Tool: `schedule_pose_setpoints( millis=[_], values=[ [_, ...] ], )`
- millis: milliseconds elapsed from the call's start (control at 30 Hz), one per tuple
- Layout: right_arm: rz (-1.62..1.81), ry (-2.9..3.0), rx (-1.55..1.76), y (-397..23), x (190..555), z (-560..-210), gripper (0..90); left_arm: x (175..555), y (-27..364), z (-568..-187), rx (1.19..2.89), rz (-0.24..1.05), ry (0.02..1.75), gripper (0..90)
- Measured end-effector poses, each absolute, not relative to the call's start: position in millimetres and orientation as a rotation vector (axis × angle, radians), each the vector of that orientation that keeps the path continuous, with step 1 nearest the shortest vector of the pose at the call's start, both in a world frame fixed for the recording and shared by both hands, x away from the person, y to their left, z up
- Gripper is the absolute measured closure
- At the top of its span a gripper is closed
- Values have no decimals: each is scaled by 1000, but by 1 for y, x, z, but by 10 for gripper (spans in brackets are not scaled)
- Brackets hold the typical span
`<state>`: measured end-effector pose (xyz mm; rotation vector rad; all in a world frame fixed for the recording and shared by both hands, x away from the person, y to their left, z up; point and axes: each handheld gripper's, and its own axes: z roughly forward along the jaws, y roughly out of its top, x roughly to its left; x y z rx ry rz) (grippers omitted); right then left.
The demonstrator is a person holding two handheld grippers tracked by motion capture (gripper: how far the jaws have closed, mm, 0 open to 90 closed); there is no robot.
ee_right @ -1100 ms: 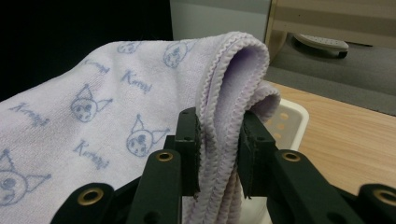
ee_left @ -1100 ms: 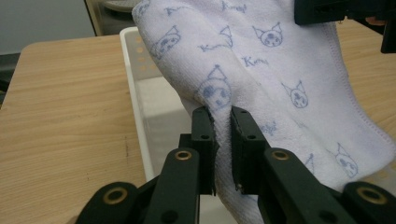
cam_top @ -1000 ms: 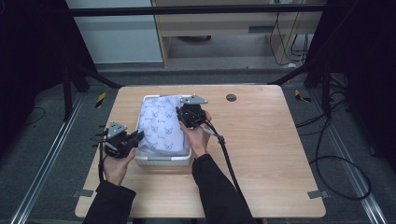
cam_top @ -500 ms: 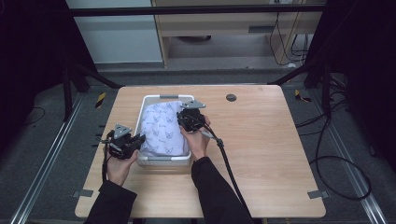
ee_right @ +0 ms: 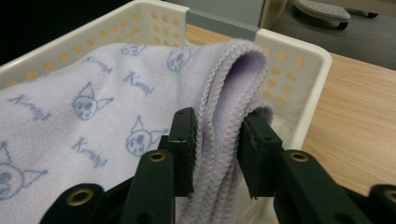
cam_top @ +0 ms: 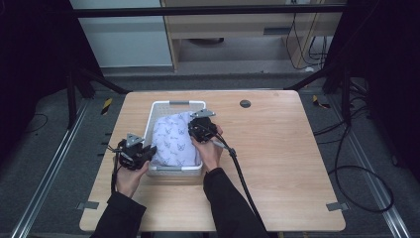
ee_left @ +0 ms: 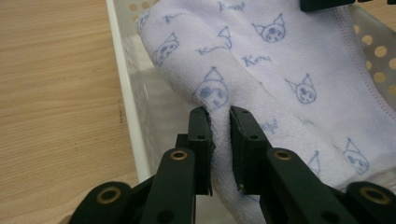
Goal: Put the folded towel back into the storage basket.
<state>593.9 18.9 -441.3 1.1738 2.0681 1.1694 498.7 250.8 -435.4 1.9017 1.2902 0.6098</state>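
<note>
A folded lilac towel [cam_top: 173,138] printed with small cartoon faces lies in a white perforated basket [cam_top: 171,105] on the wooden table [cam_top: 297,158]. My left gripper [cam_top: 143,151] is at the basket's near left corner, its jaws shut on a fold of the towel [ee_left: 261,60]. The left gripper [ee_left: 219,123] pinches that fold just inside the basket wall [ee_left: 123,93]. My right gripper [cam_top: 194,130] holds the towel's right edge; its jaws [ee_right: 217,140] clamp several stitched layers of the towel [ee_right: 93,107] beside the basket's rim [ee_right: 289,51].
A dark round grommet [cam_top: 245,103] sits in the table near its far edge. A black cable [cam_top: 240,173] trails from the right gripper across the table to the front edge. Bare wood lies right of the basket.
Both grippers have moved nearer and lower with the towel, which has sunk into the basket, baring the basket's far end.
</note>
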Motion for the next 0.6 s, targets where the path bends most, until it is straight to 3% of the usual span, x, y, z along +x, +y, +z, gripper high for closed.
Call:
schedule_pose_setpoints(
  millis=[600],
  values=[
    [1251, 2007, 1130, -4, 576, -426, 402, 486, 259, -411, 1775, 645, 1232, 672]
  ],
)
